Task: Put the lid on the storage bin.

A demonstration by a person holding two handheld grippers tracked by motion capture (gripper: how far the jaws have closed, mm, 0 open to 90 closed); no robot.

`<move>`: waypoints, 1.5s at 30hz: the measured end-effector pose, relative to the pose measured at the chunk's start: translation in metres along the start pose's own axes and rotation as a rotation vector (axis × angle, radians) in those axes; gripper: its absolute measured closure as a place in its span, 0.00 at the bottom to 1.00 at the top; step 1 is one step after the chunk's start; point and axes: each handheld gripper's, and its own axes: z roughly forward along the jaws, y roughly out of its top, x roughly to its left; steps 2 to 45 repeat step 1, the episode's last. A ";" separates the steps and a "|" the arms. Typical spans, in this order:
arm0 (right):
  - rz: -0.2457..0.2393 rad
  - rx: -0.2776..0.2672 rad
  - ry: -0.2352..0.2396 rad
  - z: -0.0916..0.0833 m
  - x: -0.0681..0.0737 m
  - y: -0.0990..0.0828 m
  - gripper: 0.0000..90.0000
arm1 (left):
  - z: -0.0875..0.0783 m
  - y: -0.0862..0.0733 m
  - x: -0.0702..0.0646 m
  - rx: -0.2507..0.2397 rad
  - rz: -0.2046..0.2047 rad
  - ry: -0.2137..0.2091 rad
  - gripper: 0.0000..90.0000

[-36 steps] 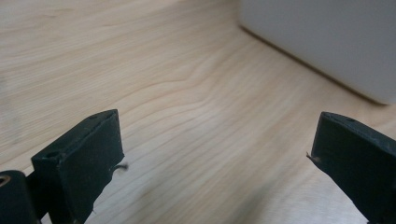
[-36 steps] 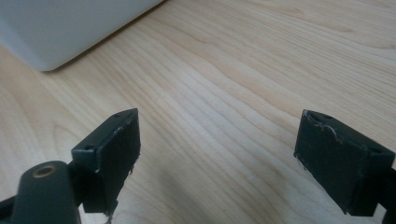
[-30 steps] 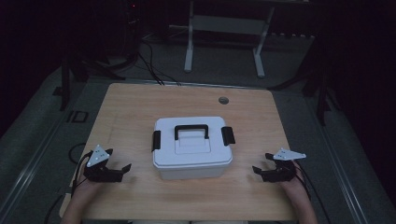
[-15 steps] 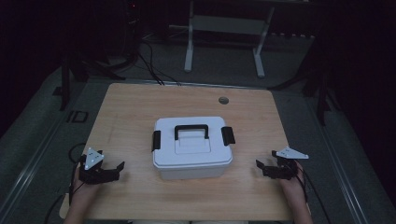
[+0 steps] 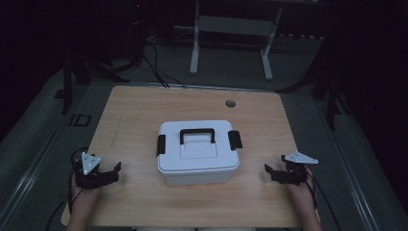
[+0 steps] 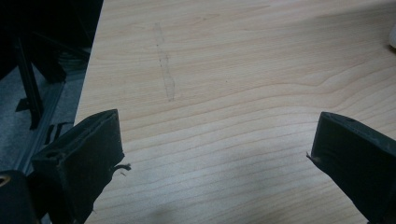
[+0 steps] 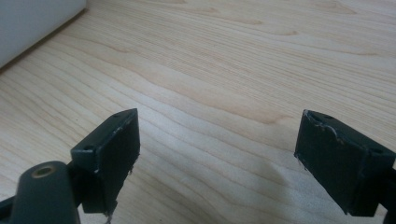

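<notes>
My left claw: black body, grey three-cornered plate on top with small dark screw dots, black cable trailing behind. My right claw: same black build, grey plate, black cable. Jaws: thick black blocks, edges worn and frayed, round hole at base. Forearms bare, no sleeves visible.

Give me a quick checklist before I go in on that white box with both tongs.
1. Left tongs open: ok, jaws stand wide apart above bare wood.
2. Right tongs open: ok, jaws wide apart, nothing between them.
3. White box lid on: ok, lid sits flat with its black handle lying down.
4. Side latches fastened: cannot tell from the high view.
5. Path to the box: ok, only bare table between each pair of tongs and the box.
6. Box contents: cannot tell, lid is opaque.
</notes>
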 end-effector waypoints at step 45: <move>0.001 0.000 0.002 0.000 0.000 0.000 0.15 | 0.000 0.000 0.000 0.002 0.003 0.004 0.02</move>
